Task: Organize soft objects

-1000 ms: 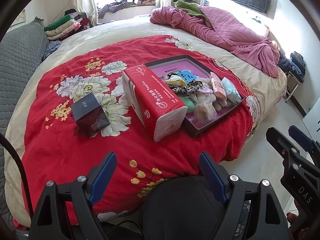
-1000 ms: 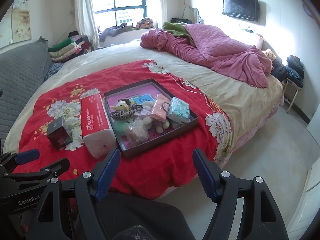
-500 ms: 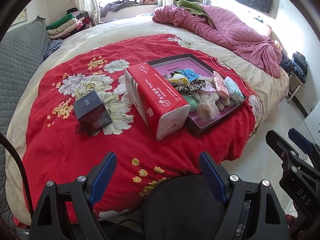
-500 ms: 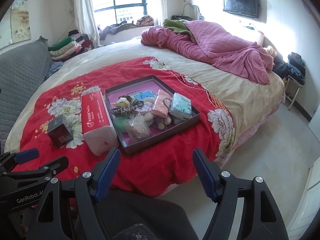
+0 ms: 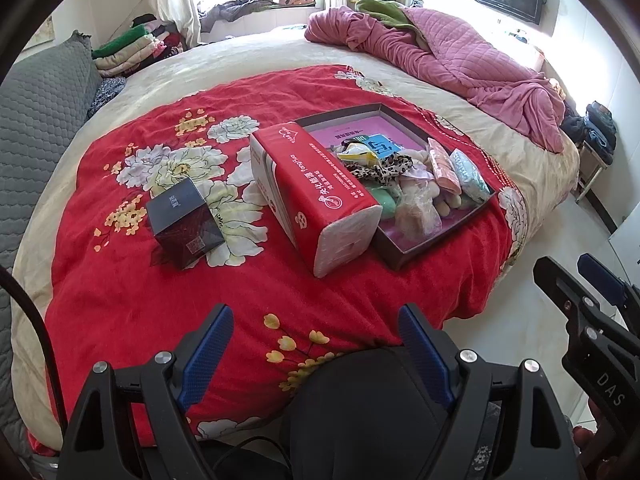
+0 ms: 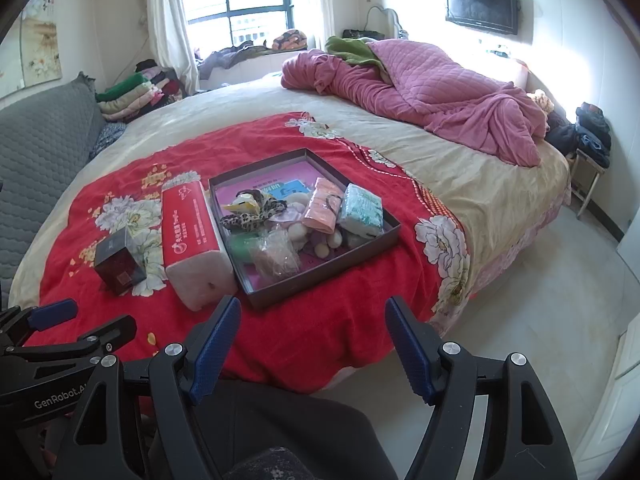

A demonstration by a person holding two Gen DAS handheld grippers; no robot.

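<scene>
A dark shallow tray (image 5: 436, 240) (image 6: 320, 280) lies on the red floral blanket (image 5: 120, 280) (image 6: 320, 328) and holds several soft items: a leopard scrunchie (image 6: 248, 216), a pink pack (image 6: 322, 208), a teal pack (image 6: 360, 210) and a clear bag (image 6: 276, 256). A red tissue pack (image 5: 312, 196) (image 6: 192, 236) lies left of the tray, touching it. A dark box (image 5: 184, 224) (image 6: 118, 264) sits further left. My left gripper (image 5: 316, 350) and right gripper (image 6: 312, 344) are open and empty, short of the bed's near edge.
A pink quilt (image 6: 420, 96) is bunched at the back right of the bed. Folded clothes (image 6: 132, 96) are stacked at the back left. A grey padded headboard (image 5: 36, 120) runs along the left. Bare floor (image 6: 540, 300) lies to the right.
Both grippers have moved slightly closer to the bed, so the tray and tissue pack look a little larger. Both stay open and empty.
</scene>
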